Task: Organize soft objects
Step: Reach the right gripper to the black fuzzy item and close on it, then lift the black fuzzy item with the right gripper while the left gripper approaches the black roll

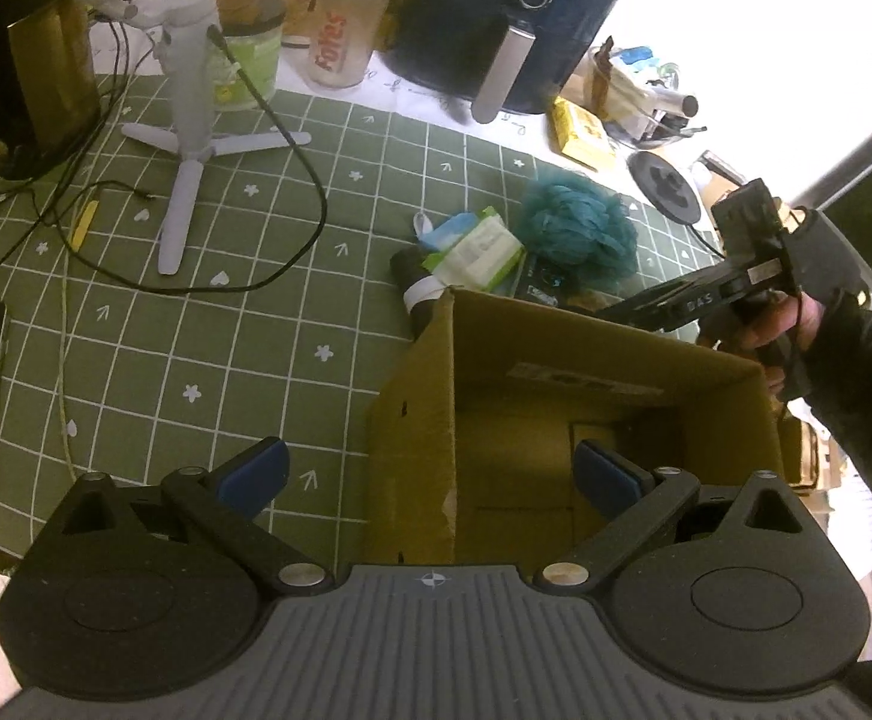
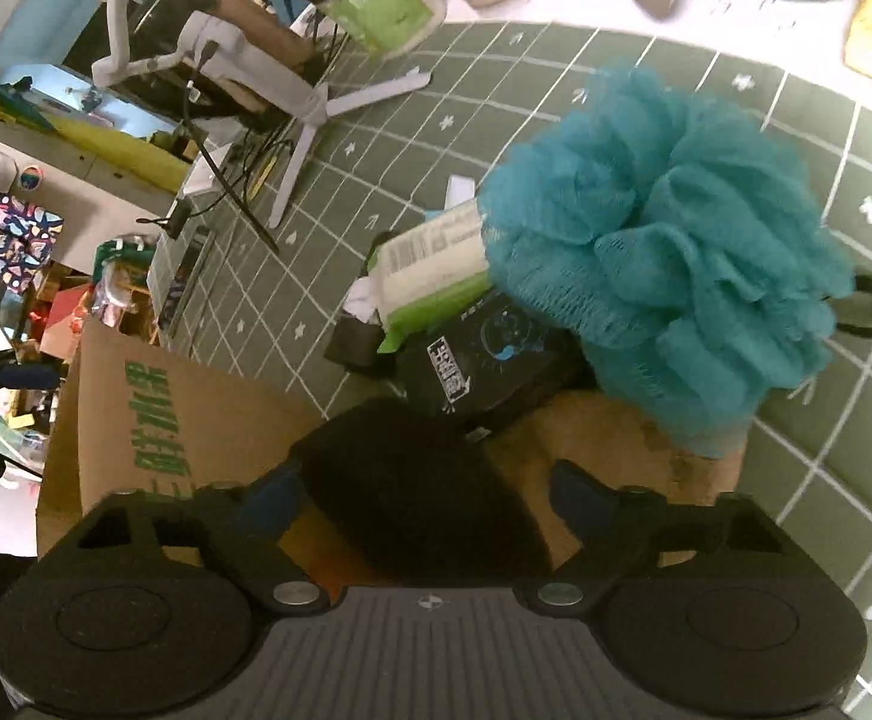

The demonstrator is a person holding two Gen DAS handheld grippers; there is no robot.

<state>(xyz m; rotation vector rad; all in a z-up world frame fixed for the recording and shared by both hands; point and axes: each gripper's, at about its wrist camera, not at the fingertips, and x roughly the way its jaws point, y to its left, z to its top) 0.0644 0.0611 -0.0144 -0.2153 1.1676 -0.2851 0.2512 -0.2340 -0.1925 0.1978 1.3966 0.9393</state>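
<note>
Likely featherlight, springy: teal loofah [image 2: 670, 246] sits on bench [image 2: 826, 420] beyond cardboard box [image 1: 556, 396]; grab its bunched middle. Right tool [image 2: 424, 498] jaws apart, dark block between, grip unclear; left tool [image 1: 430, 474] wide, empty.

From the left wrist we look steeply down into the cardboard box [image 1: 586, 396] on the tabletop [image 1: 196, 330]. From the right wrist we look close at the blue bath sponge [image 2: 676, 240]. Both views share box and sponge.
</note>
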